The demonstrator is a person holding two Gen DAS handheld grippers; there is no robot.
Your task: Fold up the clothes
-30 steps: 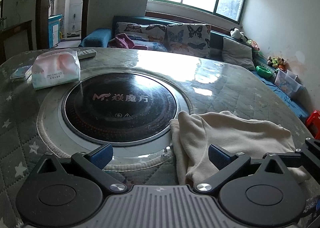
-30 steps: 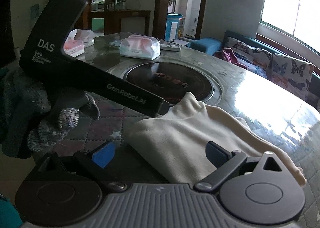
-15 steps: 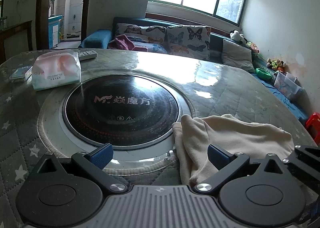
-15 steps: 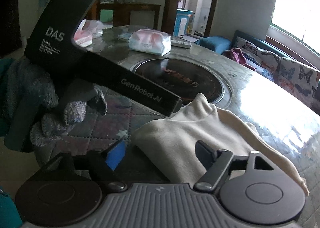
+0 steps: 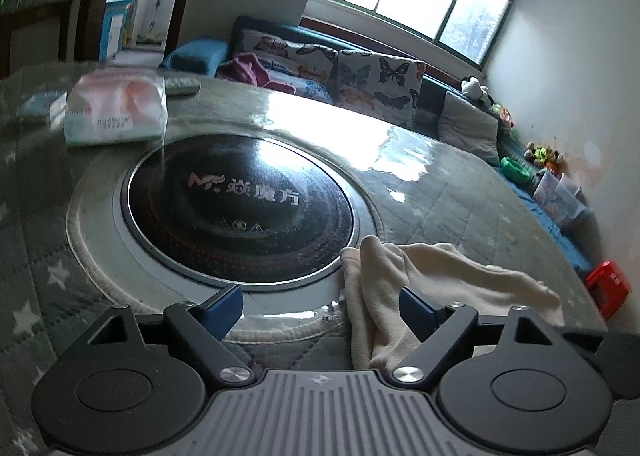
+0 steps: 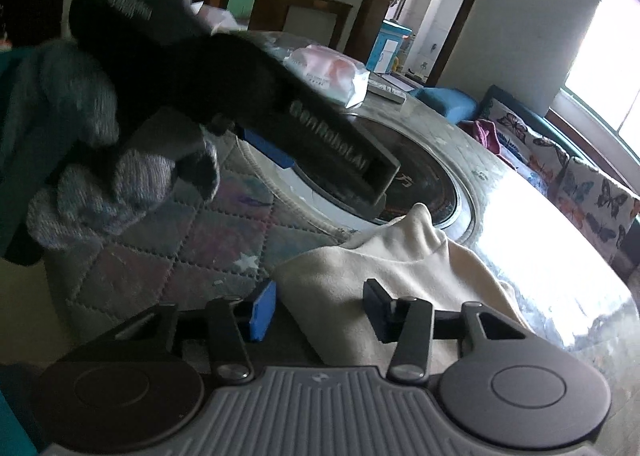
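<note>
Now cream garment (image 5: 432,280) lies loosely folded, rumpled, on table; both grippers' jaws spread, gripping nothing.

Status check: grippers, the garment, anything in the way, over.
Left gripper open, right gripper open, neither gripping. Cream garment bunched on the table edge, partly over the cooktop rim. Tissue pack far side, clear.

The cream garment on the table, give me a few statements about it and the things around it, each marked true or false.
1. The cream garment lies partly folded beside the round black cooktop. True.
2. The left gripper is clamped on the garment. False: its fingers stand open.
3. The tissue pack sits beyond the cooktop. True.
4. The right gripper is shut. False: it is open, over the garment's edge.
</note>
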